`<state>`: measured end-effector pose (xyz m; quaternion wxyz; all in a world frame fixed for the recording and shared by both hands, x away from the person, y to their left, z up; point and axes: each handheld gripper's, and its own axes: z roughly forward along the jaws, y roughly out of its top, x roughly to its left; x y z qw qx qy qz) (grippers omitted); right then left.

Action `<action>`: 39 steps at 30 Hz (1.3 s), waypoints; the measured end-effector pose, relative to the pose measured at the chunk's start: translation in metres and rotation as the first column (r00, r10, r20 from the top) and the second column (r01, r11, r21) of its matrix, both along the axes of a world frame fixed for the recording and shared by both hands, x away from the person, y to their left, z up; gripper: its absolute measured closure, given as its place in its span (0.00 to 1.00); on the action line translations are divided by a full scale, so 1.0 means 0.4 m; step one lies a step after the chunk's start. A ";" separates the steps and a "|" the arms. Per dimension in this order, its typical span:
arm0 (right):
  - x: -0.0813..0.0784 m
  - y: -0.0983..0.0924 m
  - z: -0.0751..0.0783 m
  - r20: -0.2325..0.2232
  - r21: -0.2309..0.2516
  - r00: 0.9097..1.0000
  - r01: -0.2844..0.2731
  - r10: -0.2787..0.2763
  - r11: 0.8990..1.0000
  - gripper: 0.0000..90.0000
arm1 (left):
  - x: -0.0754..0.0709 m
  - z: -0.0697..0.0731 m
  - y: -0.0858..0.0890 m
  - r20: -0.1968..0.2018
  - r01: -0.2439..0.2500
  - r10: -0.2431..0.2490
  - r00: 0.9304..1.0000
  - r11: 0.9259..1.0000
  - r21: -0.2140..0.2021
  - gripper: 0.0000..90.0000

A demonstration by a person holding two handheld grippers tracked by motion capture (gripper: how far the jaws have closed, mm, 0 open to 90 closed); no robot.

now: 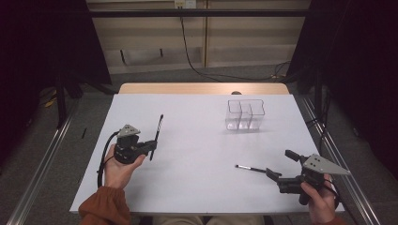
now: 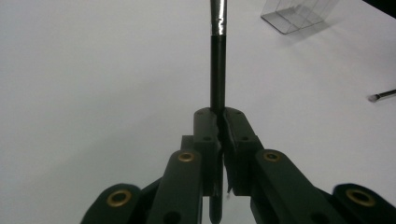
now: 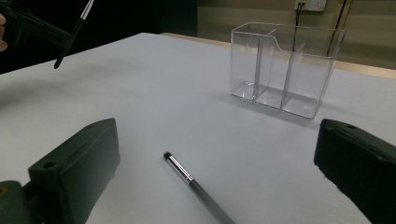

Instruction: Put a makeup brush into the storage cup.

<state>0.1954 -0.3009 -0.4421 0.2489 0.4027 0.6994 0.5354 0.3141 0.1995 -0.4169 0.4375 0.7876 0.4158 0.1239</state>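
Left gripper is clamped on a makeup brush; right gripper gapes wide around a second brush on the tabletop, clear organizer well beyond.

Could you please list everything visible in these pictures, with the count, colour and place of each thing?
makeup brush held: one, dark handle with a silver band, clamped in the left tongs, above the table's left side.
makeup brush lying: one, dark handle, silver band, dark tip, flat on the table between the right tongs' open jaws.
clear organiser: one, transparent plastic with compartments, upright at the table's far right, nothing visible inside.
table: one, white top with a wooden far edge.
cables: black, on the floor and wall beyond the table.
left tongs: black, shut on the brush handle, in the person's left hand.
right tongs: black, open, in the person's right hand.
sleeve: rust-orange, on the left forearm.
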 end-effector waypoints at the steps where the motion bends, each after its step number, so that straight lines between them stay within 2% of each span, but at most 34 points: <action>1: 0.000 0.000 0.000 0.000 0.001 1.000 -0.001 0.001 1.000 0.00 | -0.003 0.002 0.000 0.013 0.000 0.000 1.000 1.000 0.001 0.94; 2: 0.000 0.001 0.000 0.000 0.002 1.000 0.000 0.000 1.000 0.00 | -0.005 0.005 0.000 0.026 0.000 0.000 1.000 1.000 -0.003 0.94; 6: -0.001 0.003 0.002 0.003 0.001 1.000 0.003 -0.003 1.000 0.00 | -0.014 0.008 0.006 0.059 -0.034 0.038 0.998 0.997 -0.067 0.94; 9: -0.001 0.005 0.003 0.008 0.001 1.000 0.002 -0.002 1.000 0.00 | -0.022 0.001 0.007 0.083 -0.024 0.029 0.996 0.998 -0.062 0.94; 16: -0.003 0.014 0.006 0.024 0.008 0.999 -0.031 0.031 0.999 0.00 | -0.040 0.008 0.009 0.128 -0.015 0.028 0.991 0.995 -0.099 0.94; 25: -0.002 0.019 0.018 0.043 0.032 0.997 -0.068 0.067 0.997 0.00 | -0.073 0.018 0.004 0.152 0.007 0.009 0.988 0.994 -0.105 0.94; 30: 0.005 0.037 0.033 0.055 0.040 0.994 -0.095 0.093 0.995 0.00 | -0.083 0.018 -0.005 0.153 0.030 -0.012 0.988 0.993 -0.111 0.94; 39: 0.038 0.070 0.063 0.047 0.090 0.985 -0.170 0.166 0.981 0.00 | -0.091 0.015 -0.028 0.148 0.073 -0.053 0.988 0.989 -0.132 0.94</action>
